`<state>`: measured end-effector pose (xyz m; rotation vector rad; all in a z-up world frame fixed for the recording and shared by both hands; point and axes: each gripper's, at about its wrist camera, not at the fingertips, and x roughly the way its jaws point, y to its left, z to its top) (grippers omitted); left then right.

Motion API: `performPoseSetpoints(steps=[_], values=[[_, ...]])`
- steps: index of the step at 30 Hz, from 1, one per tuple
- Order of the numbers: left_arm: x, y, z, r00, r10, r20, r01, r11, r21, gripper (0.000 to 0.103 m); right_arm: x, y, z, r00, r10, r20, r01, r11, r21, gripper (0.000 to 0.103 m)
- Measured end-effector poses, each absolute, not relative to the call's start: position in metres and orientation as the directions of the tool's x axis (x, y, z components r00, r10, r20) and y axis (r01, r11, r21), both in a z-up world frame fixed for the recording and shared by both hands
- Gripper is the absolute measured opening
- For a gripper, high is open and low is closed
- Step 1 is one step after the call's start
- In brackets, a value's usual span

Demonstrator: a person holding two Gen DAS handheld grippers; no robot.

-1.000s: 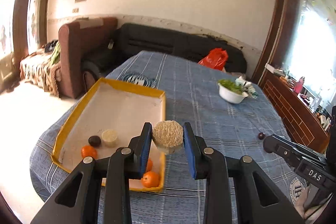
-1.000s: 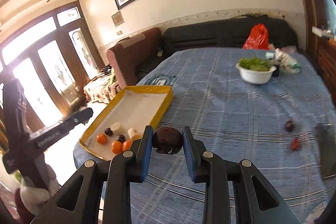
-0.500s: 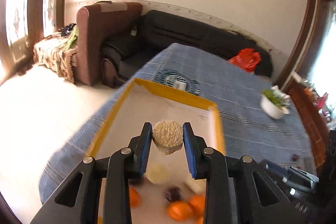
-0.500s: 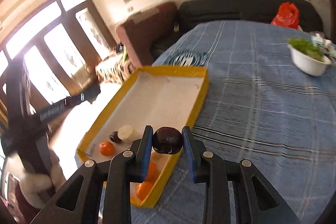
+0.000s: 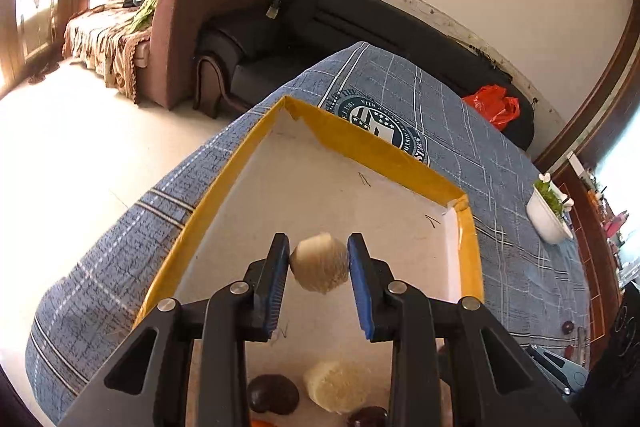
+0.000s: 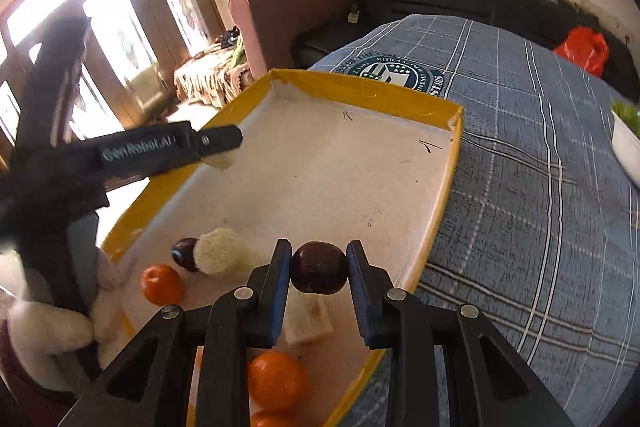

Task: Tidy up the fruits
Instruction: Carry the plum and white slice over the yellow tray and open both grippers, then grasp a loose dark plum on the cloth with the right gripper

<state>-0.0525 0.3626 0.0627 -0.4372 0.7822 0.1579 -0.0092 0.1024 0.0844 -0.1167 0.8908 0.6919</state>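
My left gripper (image 5: pixel 319 263) is shut on a pale, rough round fruit (image 5: pixel 319 262) and hangs over the white floor of the yellow-rimmed tray (image 5: pixel 384 155). In the right wrist view the left gripper (image 6: pixel 218 151) shows from the side, above the tray's left rim, the pale fruit at its tip. My right gripper (image 6: pixel 319 267) is shut on a dark purple round fruit (image 6: pixel 319 268) over the tray's (image 6: pixel 360 85) near right part. Lying in the tray are a pale round fruit (image 6: pixel 218 255), a dark fruit (image 6: pixel 184 253), oranges (image 6: pixel 162 284) (image 6: pixel 277 380) and a pale chunk (image 6: pixel 307 317).
The tray lies on a table with a blue plaid cloth (image 6: pixel 540 187). A white bowl of greens (image 5: pixel 548 213) stands at the far right. Small dark fruits (image 5: pixel 567 327) lie on the cloth at the right. A red bag (image 5: pixel 494 105), sofas and floor lie beyond the table's edge.
Both grippers have swung left and down over the tray, each keeping its fruit. The tray's floor now fills both views, and the left gripper has come in over its left rim.
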Motion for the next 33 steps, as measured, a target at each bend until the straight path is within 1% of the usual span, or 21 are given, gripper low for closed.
performPoseSetpoints(steps=[1, 3, 5, 8, 10, 12, 14, 18, 20, 22, 26, 30, 33], values=[[-0.050, 0.362, 0.063, 0.703, -0.019, -0.711, -0.294, 0.902, -0.315, 0.033, -0.008, 0.105, 0.081, 0.428, 0.503, -0.750, -0.601, 0.779, 0.179, 0.033], [-0.048, 0.360, 0.063, 0.702, -0.014, -0.712, -0.295, 0.905, -0.308, 0.051, -0.007, 0.109, 0.075, 0.420, 0.499, -0.758, -0.602, 0.778, 0.179, 0.033], [-0.051, 0.358, 0.064, 0.709, -0.018, -0.705, -0.296, 0.899, -0.321, 0.056, -0.005, 0.110, 0.073, 0.422, 0.497, -0.758, -0.601, 0.780, 0.176, 0.033], [-0.055, 0.351, 0.065, 0.720, -0.041, -0.693, -0.281, 0.896, -0.345, 0.069, -0.002, 0.101, 0.077, 0.425, 0.525, -0.738, -0.578, 0.784, 0.225, 0.035], [-0.057, 0.345, 0.069, 0.715, -0.012, -0.699, -0.292, 0.903, -0.314, 0.074, -0.003, 0.098, 0.080, 0.429, 0.520, -0.739, -0.572, 0.789, 0.223, 0.037], [-0.062, 0.340, 0.073, 0.705, 0.034, -0.708, -0.321, 0.906, -0.277, 0.086, -0.004, 0.094, 0.086, 0.431, 0.525, -0.734, -0.572, 0.788, 0.227, 0.039], [-0.069, 0.339, 0.073, 0.707, 0.037, -0.706, -0.330, 0.900, -0.284, 0.088, -0.006, 0.087, 0.092, 0.430, 0.552, -0.715, -0.573, 0.779, 0.257, 0.044], [-0.088, 0.339, 0.079, 0.708, 0.019, -0.706, -0.336, 0.889, -0.313, 0.088, -0.013, 0.071, 0.104, 0.454, 0.564, -0.690, -0.564, 0.781, 0.267, 0.045], [-0.103, 0.337, 0.089, 0.736, 0.012, -0.677, -0.329, 0.880, -0.342, 0.088, -0.015, 0.053, 0.112, 0.473, 0.566, -0.675, -0.545, 0.790, 0.281, 0.046], [-0.114, 0.336, 0.096, 0.759, 0.013, -0.650, -0.327, 0.872, -0.363, 0.088, -0.023, 0.034, 0.117, 0.503, 0.554, -0.663, -0.526, 0.805, 0.274, 0.052], [-0.131, 0.320, 0.103, 0.788, -0.080, -0.610, -0.272, 0.844, -0.463, 0.088, -0.036, -0.015, 0.125, 0.554, 0.515, -0.654, -0.469, 0.842, 0.266, 0.053], [-0.137, 0.286, 0.106, 0.786, -0.147, -0.600, -0.213, 0.847, -0.488, 0.088, -0.047, -0.085, 0.143, 0.614, 0.475, -0.630, -0.393, 0.877, 0.278, 0.053], [-0.130, 0.250, 0.105, 0.761, -0.208, -0.615, -0.152, 0.864, -0.480, 0.088, -0.052, -0.159, 0.162, 0.689, 0.386, -0.613, -0.279, 0.922, 0.268, 0.053]])
